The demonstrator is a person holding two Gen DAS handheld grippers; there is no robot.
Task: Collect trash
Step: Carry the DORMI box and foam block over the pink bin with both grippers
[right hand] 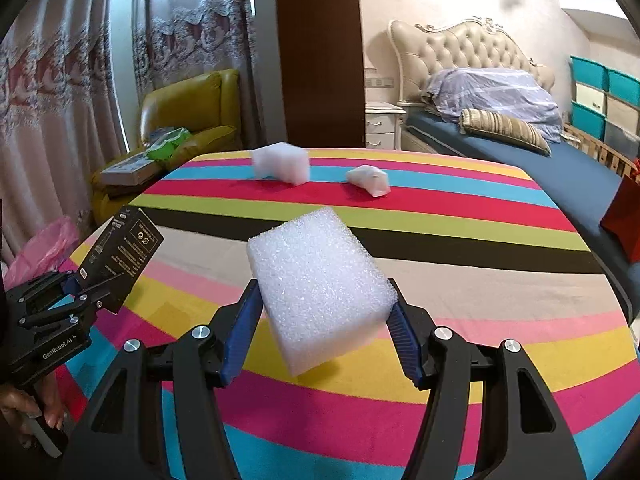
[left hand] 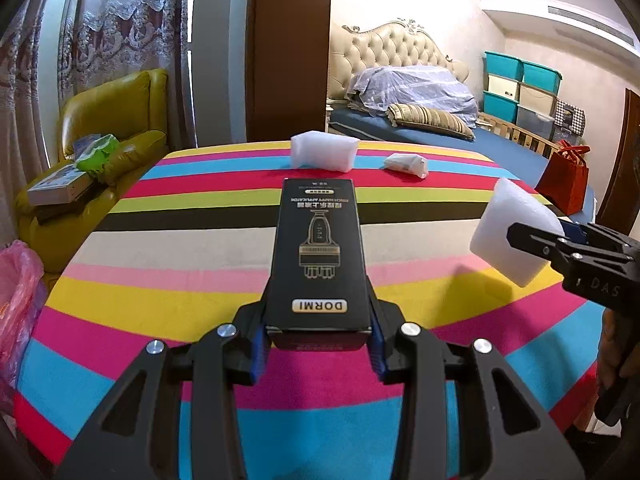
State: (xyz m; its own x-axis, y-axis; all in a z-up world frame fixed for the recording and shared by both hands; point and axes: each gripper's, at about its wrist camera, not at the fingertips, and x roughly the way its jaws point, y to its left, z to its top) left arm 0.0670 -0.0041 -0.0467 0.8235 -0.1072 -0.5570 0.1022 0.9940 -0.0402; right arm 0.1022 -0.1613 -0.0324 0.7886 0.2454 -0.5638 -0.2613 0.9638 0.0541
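Observation:
My left gripper (left hand: 318, 344) is shut on a black DORMI box (left hand: 318, 252), which sticks out forward over the striped tablecloth (left hand: 160, 292). My right gripper (right hand: 320, 332) is shut on a white foam block (right hand: 316, 288), held above the cloth. In the left wrist view that foam block (left hand: 508, 232) and the right gripper (left hand: 532, 240) show at the right edge. In the right wrist view the box (right hand: 120, 256) and the left gripper (right hand: 76, 296) show at the left. Another foam block (left hand: 324, 150) and a crumpled white wrapper (left hand: 406, 164) lie at the table's far edge.
A pink plastic bag (left hand: 16, 292) hangs off the table's left side. A yellow armchair (left hand: 112, 120) with books and a green packet stands at the far left. Behind the table are a bed (left hand: 420, 128), a red bag (left hand: 566, 176) and stacked storage boxes (left hand: 520, 88).

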